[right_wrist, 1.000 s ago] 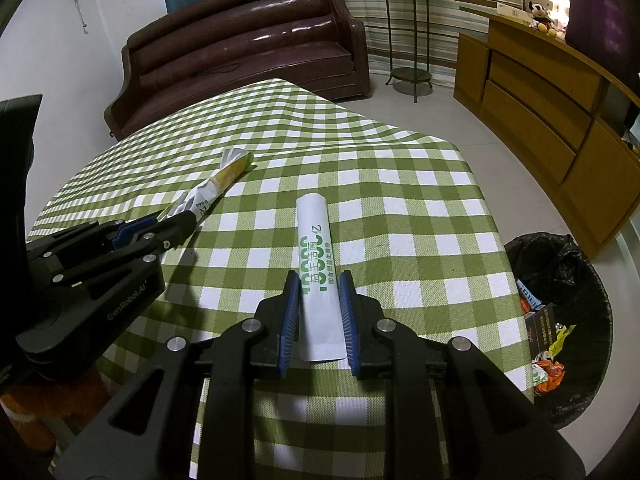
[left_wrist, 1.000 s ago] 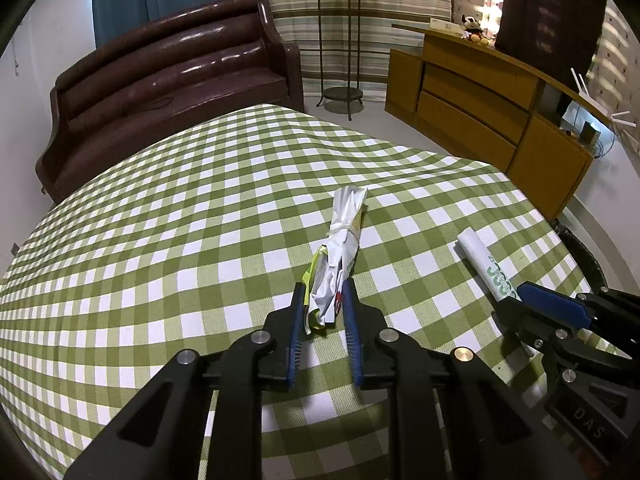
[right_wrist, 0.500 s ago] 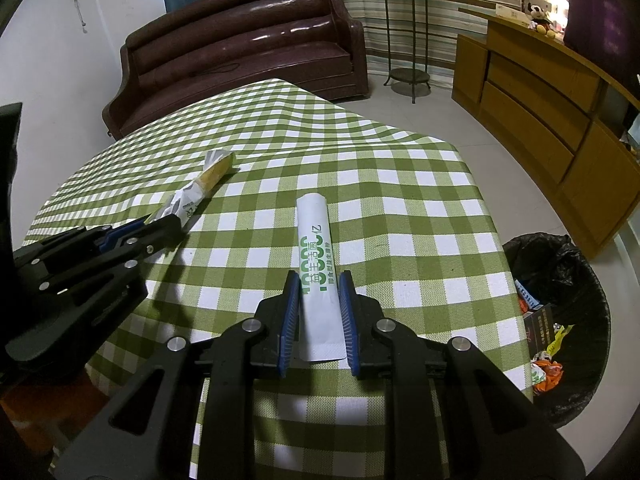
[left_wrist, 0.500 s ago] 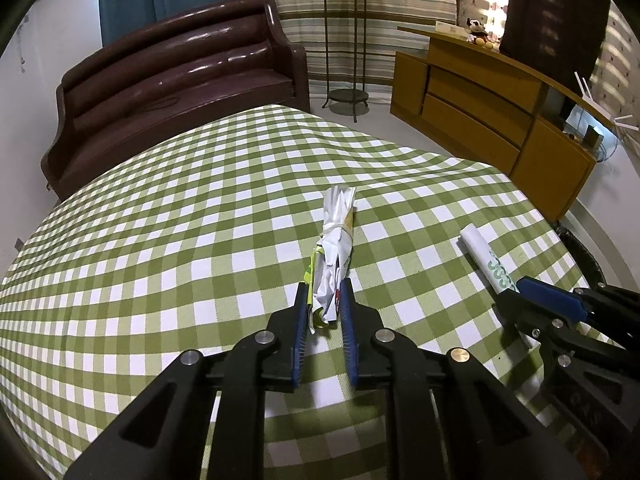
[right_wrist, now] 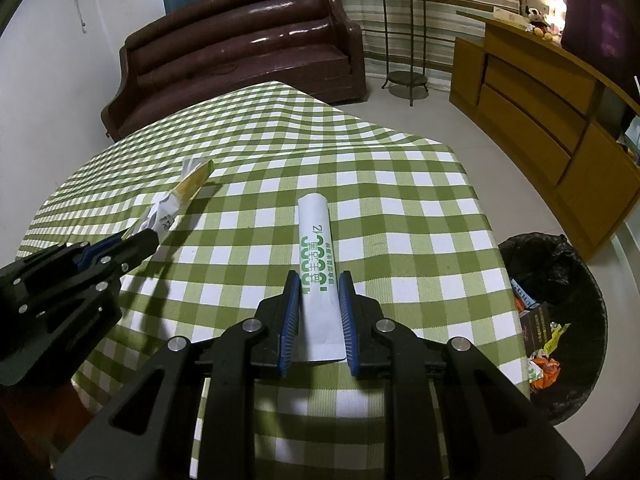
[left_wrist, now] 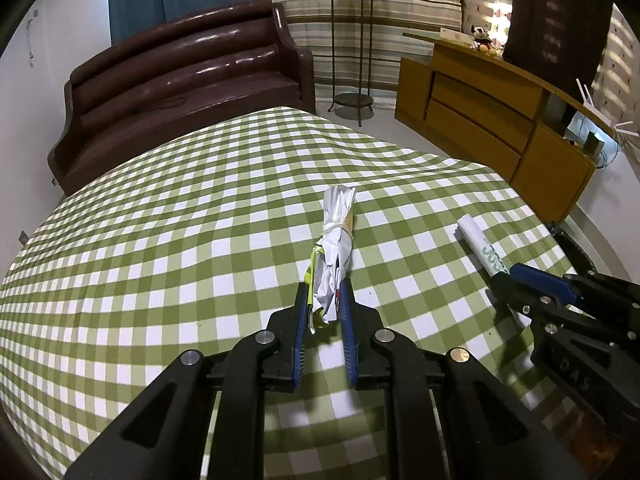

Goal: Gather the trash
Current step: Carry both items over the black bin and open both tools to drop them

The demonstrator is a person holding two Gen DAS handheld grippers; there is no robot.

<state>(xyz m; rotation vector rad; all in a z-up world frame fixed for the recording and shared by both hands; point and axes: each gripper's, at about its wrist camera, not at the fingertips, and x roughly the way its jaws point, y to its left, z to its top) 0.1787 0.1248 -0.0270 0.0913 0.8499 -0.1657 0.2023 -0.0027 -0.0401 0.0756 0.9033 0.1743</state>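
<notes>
My left gripper (left_wrist: 325,312) is shut on the near end of a crumpled white and yellow wrapper (left_wrist: 335,240) and holds it raised off the green checked tablecloth (left_wrist: 160,240). The wrapper also shows in the right wrist view (right_wrist: 176,200). My right gripper (right_wrist: 318,308) is shut on a white paper packet with green print (right_wrist: 316,252), which lies flat on the cloth. The packet shows in the left wrist view (left_wrist: 482,246) with the right gripper (left_wrist: 508,278) on it.
A black-lined trash bin (right_wrist: 560,320) with several pieces of litter stands on the floor past the table's right edge. A brown sofa (left_wrist: 180,88) is behind the table, a wooden sideboard (left_wrist: 500,128) at the right, a plant stand (left_wrist: 354,40) between them.
My left gripper has closed tighter on the wrapper and lifted it off the cloth, so the view rose. The right gripper and its packet have not moved.
</notes>
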